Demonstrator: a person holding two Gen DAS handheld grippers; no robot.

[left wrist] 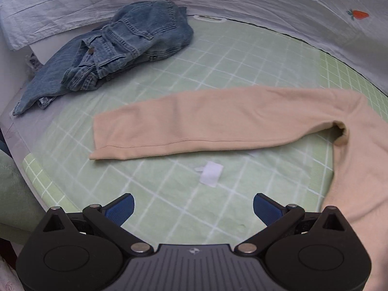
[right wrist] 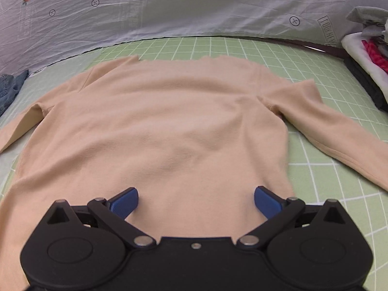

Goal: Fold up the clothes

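A beige long-sleeved top (right wrist: 174, 121) lies flat on the green grid mat (right wrist: 327, 177), neck end far from me and both sleeves spread sideways. My right gripper (right wrist: 196, 202) hovers over the top's lower body, open wide, its blue pads clear of the cloth. In the left wrist view one beige sleeve (left wrist: 206, 123) stretches across the mat (left wrist: 218, 65), its cuff pointing left. My left gripper (left wrist: 193, 208) stands open above bare mat just in front of that sleeve, holding nothing.
Crumpled blue jeans (left wrist: 116, 46) lie at the mat's far left. A small white tag (left wrist: 211, 175) sits on the mat near the left gripper. A pale sheet with carrot prints (right wrist: 169, 7) runs behind. A pile of other clothes (right wrist: 368, 46) is at far right.
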